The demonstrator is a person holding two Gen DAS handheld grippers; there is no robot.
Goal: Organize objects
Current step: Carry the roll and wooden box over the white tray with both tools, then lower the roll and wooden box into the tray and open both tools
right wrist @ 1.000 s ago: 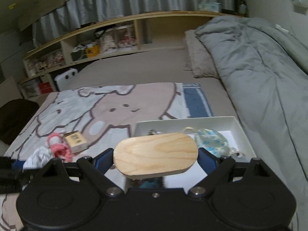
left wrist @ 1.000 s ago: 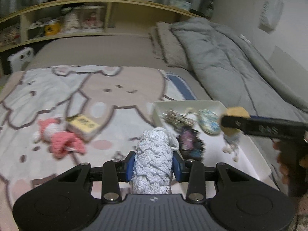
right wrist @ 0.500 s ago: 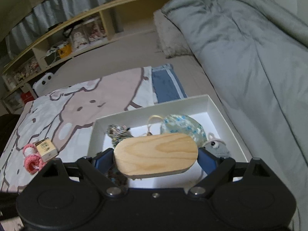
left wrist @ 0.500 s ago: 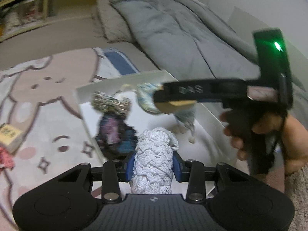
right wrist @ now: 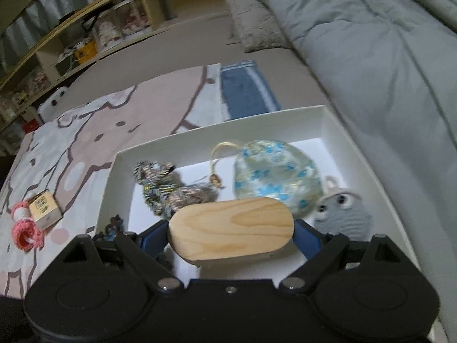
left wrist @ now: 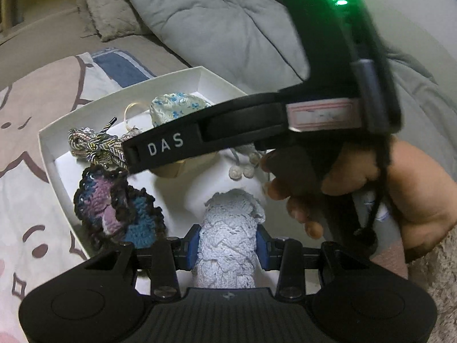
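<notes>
My left gripper (left wrist: 228, 241) is shut on a white crocheted roll (left wrist: 228, 237) and holds it over the near part of the white box (left wrist: 48, 154). My right gripper (right wrist: 231, 228) is shut on an oval wooden block (right wrist: 231, 230), just above the box floor (right wrist: 328, 120); it also crosses the left wrist view (left wrist: 200, 140). In the box lie a blue-flowered pouch (right wrist: 275, 177), a multicoloured cord bundle (right wrist: 168, 185), a grey knitted mouse (right wrist: 342, 214) and a dark purple-blue crochet piece (left wrist: 117, 208).
On the cartoon blanket (right wrist: 100, 131) left of the box lie a small tan carton (right wrist: 44, 208) and a pink crochet toy (right wrist: 24, 228). A grey duvet (right wrist: 371, 43) lies to the right. A wooden shelf (right wrist: 85, 28) runs along the back.
Both grippers have moved from the blanket side over the white box and lowered into it, each still holding its object. The right gripper now crosses close in front of the left camera.
</notes>
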